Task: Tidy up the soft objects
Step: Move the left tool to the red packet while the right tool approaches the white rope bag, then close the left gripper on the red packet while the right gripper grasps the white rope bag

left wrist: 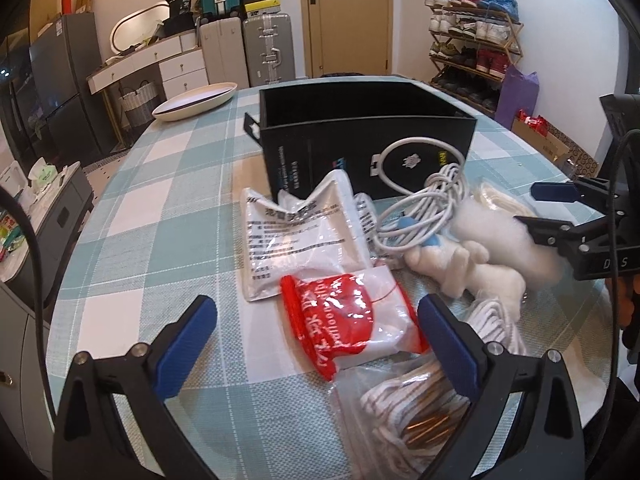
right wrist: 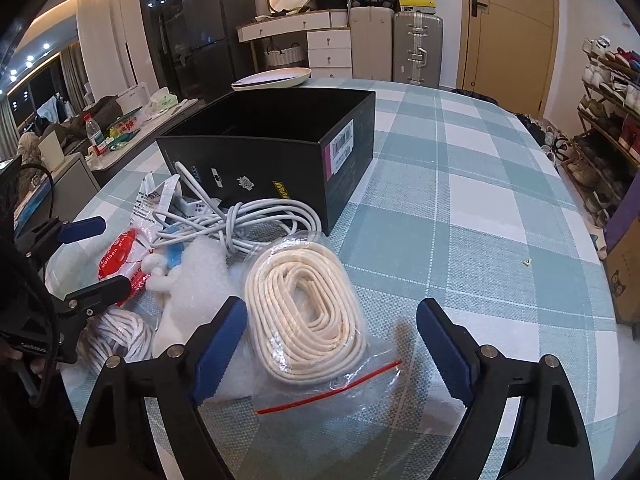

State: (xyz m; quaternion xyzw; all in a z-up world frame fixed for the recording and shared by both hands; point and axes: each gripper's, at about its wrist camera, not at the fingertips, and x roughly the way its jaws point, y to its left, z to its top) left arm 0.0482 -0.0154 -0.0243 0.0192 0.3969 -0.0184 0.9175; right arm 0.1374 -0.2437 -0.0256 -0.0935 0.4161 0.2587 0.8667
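Snagging is the main risk, since the soft things lie heaped and overlapping on the bench (right wrist: 460, 200) just in front of the open black box (right wrist: 280, 128). At the left, the left gripper (left wrist: 316, 332) hangs with its fingers spread wide and empty around the red-and-white packet (left wrist: 340, 320), whose long axis runs away from the camera toward the box. A pinch there could also catch the printed white pouch (left wrist: 296, 232) it overlaps. Further right, the white cable (right wrist: 256, 220) loops against the plush toy (right wrist: 168, 276) and could drag it along. At the right, the right gripper (right wrist: 332, 344) is likewise open and empty over the bagged cream rope coil (right wrist: 308, 312). That oval coil points toward the box; its slick bag may slip.
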